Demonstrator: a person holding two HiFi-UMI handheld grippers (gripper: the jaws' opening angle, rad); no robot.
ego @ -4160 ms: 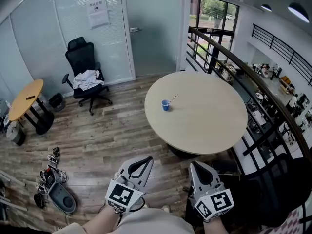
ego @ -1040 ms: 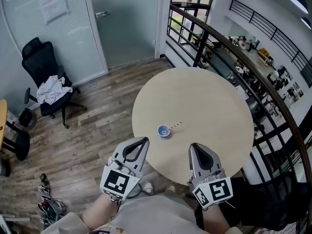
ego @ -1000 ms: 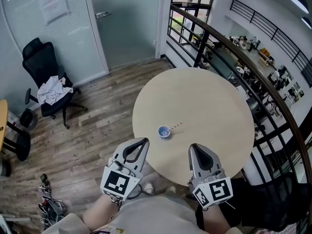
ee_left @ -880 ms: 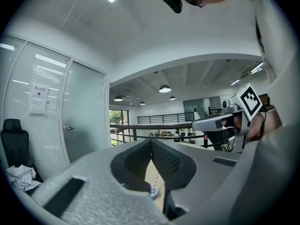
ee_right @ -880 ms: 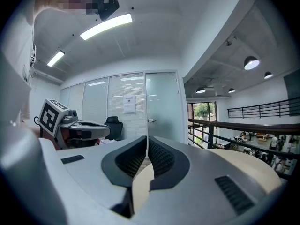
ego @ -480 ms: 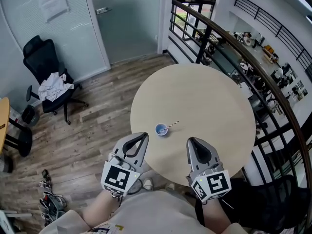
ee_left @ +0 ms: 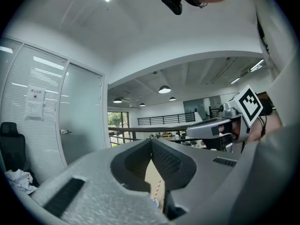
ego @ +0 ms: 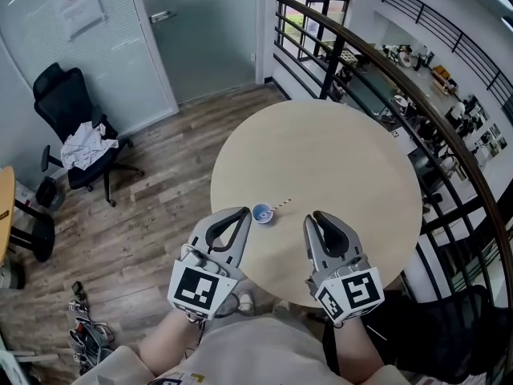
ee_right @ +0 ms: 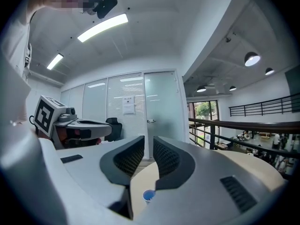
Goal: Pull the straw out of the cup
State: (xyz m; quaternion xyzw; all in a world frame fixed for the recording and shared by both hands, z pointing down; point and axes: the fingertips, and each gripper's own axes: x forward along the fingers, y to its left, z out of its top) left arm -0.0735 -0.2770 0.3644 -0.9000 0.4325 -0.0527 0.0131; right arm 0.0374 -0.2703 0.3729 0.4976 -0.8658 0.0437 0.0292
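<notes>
Near table [ego: 345, 167] rim, cup [ego: 262, 212], wide surface beyond

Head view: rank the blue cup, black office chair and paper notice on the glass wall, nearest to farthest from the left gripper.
1. Blue cup, on the table just ahead of the left gripper.
2. Black office chair, far off to the left.
3. Paper notice, beyond the chair.

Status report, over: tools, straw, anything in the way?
Left tool shut, empty. Right tool jaws opening, nothing between them. Straw leaning in blue cup on round table, untouched. Nothing in the way.
</notes>
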